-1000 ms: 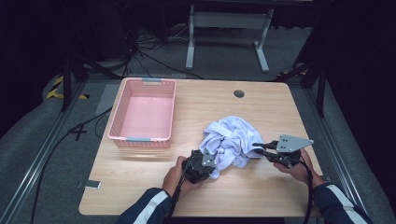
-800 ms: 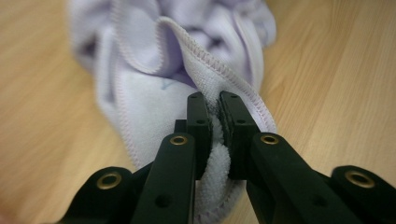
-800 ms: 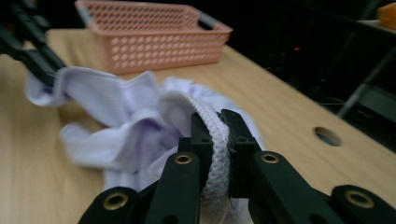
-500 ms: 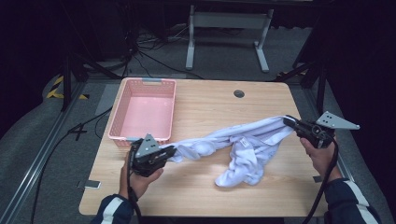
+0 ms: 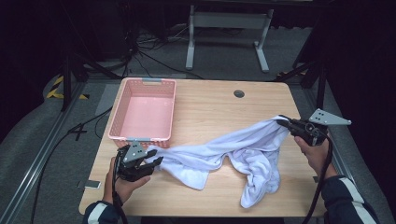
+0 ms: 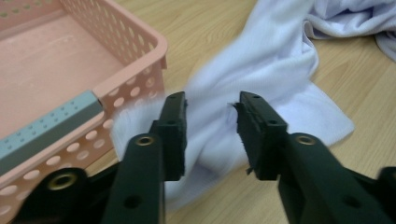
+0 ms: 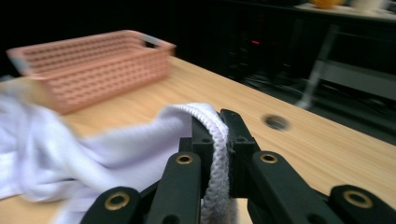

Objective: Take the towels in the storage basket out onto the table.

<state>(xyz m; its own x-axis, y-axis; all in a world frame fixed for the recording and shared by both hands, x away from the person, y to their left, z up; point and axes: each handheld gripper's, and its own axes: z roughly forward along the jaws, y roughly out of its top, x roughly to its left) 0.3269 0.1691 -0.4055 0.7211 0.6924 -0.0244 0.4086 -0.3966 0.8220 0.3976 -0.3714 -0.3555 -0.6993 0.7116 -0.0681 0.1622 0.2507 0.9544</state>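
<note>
Right gripper (image 5: 281,122) clamped on the ribbed hem of one white towel (image 5: 243,154), raised at the table's (image 5: 210,107) right edge. Left gripper (image 5: 156,163) at the near left, jaws parted, just been opening, cloth end lying between them but not pressed. Towel soft, rumpled, stretched across the table from left gripper to right, with a bunched fold sagging toward the near edge. One pink perforated basket (image 5: 122,114) just beyond the left gripper. Both forearms entering from below, in dark striped sleeves.
</note>
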